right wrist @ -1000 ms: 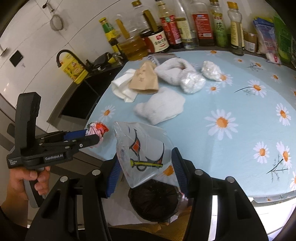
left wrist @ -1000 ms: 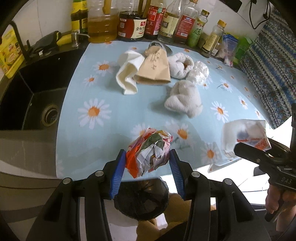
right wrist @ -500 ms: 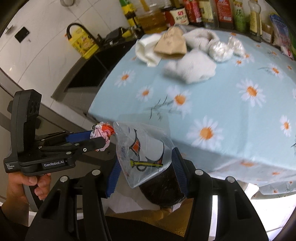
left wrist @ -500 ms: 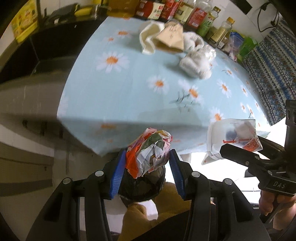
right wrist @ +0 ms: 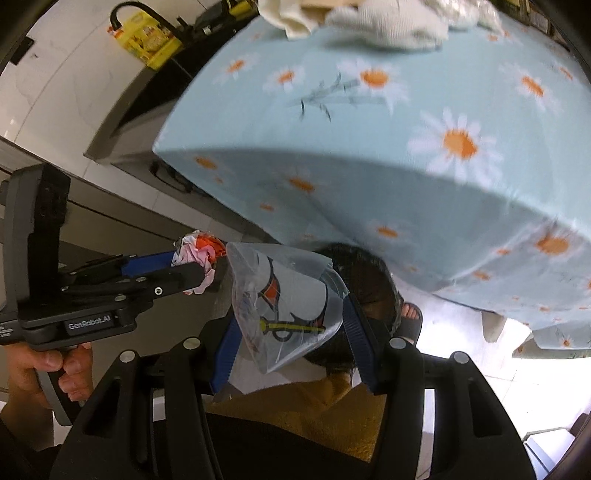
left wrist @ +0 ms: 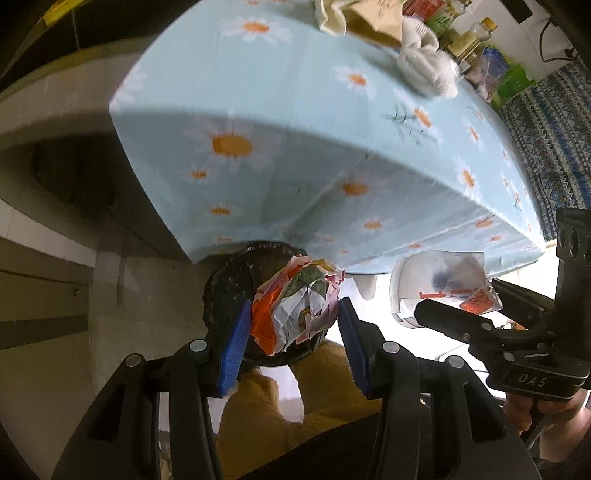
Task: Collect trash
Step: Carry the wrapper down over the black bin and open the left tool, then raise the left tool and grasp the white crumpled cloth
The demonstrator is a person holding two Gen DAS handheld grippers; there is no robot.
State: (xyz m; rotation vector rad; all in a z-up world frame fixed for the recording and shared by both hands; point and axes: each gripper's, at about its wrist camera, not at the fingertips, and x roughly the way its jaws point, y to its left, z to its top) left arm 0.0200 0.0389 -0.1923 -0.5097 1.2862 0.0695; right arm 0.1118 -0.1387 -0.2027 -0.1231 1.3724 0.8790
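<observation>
My left gripper (left wrist: 293,321) is shut on a crumpled multicoloured wrapper (left wrist: 295,302), held right above a round bin lined with a black bag (left wrist: 229,288) on the floor under the table's front edge. My right gripper (right wrist: 288,325) is shut on a clear printed plastic bag (right wrist: 284,299), which hangs over the same bin (right wrist: 365,273). In the right wrist view the left gripper (right wrist: 195,269) with its wrapper (right wrist: 201,251) sits just left of the bag. The left wrist view shows the right gripper (left wrist: 461,306) with the bag (left wrist: 439,284) at the right.
The table with a blue daisy cloth (left wrist: 295,122) overhangs the bin. White cloths (left wrist: 428,66), a brown paper bag (left wrist: 373,18) and bottles lie at its far side. A person's yellow trousers (left wrist: 266,402) and sandalled foot (right wrist: 410,317) stand beside the bin. Grey cabinets (left wrist: 48,258) are at left.
Both grippers have come down off the tabletop and tilted downward, each still holding its trash. The bin, before mostly hidden behind the held pieces, now lies plainly under them.
</observation>
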